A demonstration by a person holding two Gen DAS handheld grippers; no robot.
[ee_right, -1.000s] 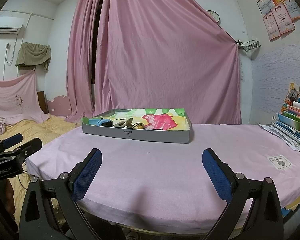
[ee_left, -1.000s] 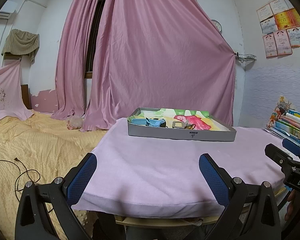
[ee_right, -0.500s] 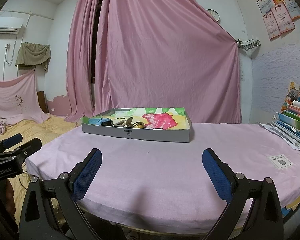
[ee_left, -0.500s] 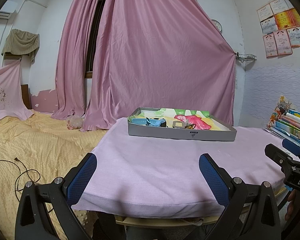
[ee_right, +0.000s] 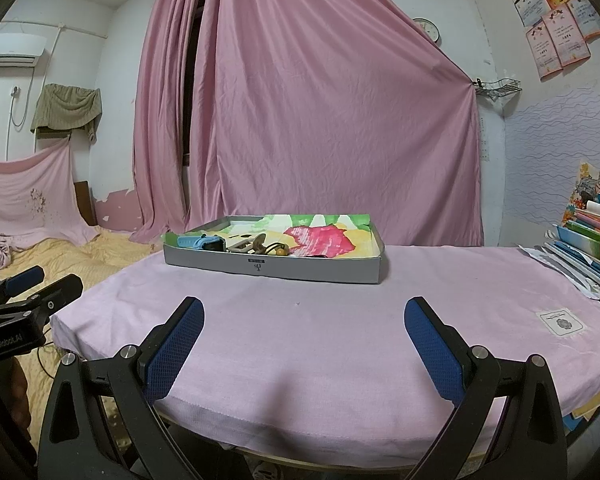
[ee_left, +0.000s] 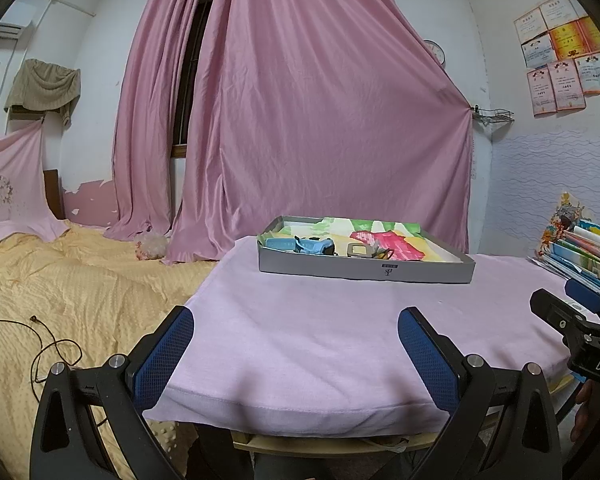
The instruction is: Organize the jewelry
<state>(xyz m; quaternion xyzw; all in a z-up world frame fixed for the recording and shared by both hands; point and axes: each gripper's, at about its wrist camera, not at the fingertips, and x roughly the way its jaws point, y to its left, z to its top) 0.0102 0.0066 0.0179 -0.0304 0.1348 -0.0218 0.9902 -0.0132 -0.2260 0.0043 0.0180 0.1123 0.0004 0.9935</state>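
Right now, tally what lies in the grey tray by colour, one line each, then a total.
Blue: 1, the blue watch at the left end of the grey tray.
Grey-beige: 1, a square buckle-like piece.
Brown: 1 cluster, brown beaded pieces, too tangled to count singly.
Total: 3 groups, all on the painted paper liner.

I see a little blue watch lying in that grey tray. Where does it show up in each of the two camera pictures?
Left wrist view: the blue watch lies at the left end of the grey tray, just above picture centre.
Right wrist view: the same watch is at the tray's left end, left of centre.
Shared landmark: the small dark logo on the tray's front wall.
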